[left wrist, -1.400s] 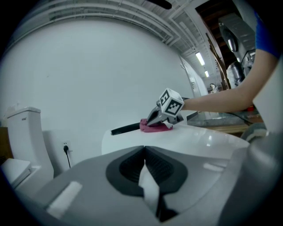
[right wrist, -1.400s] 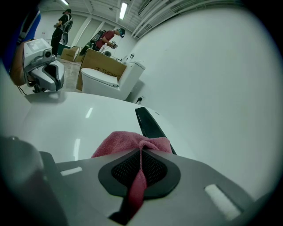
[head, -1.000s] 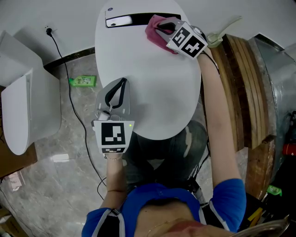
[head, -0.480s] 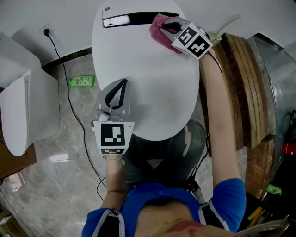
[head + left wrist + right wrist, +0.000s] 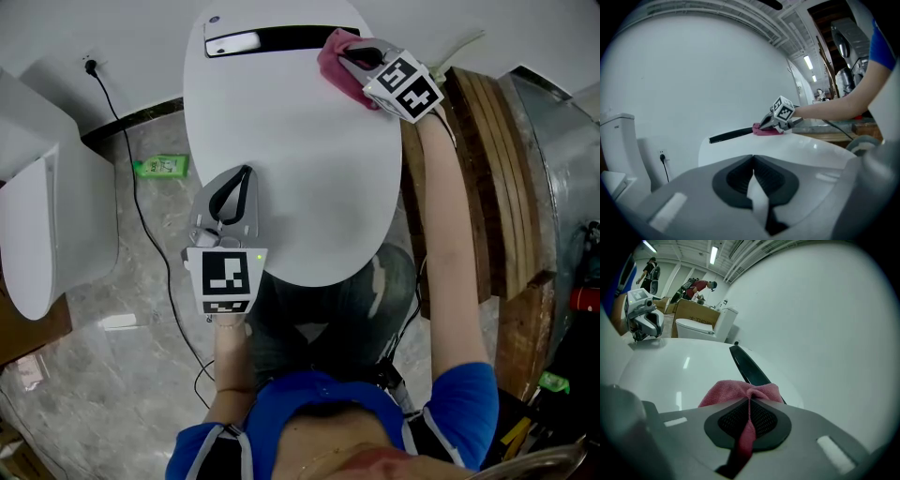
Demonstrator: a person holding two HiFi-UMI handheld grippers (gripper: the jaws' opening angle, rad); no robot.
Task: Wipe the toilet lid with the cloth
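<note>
The white toilet lid [image 5: 291, 159] fills the middle of the head view, with a black hinge strip [image 5: 281, 39] along its far edge. My right gripper [image 5: 349, 53] is shut on a pink cloth [image 5: 339, 64] that lies pressed on the lid's far right corner beside the strip. In the right gripper view the cloth [image 5: 740, 392] bunches ahead of the jaws, a fold pinched between them. My left gripper [image 5: 244, 172] rests at the lid's near left edge, jaws together, nothing in them. The left gripper view shows the right gripper [image 5: 765, 125] and cloth [image 5: 764, 131] far across the lid.
A second white toilet [image 5: 47, 234] stands at the left on the marble floor. A black cable [image 5: 141, 206] runs from a wall socket, past a green packet [image 5: 161, 167]. Stacked wooden boards [image 5: 487, 178] border the lid on the right. Other people [image 5: 701, 287] stand far off.
My right gripper has slid the pink cloth to the right and slightly farther back along the lid's far edge. The left gripper has stayed at the near left edge.
</note>
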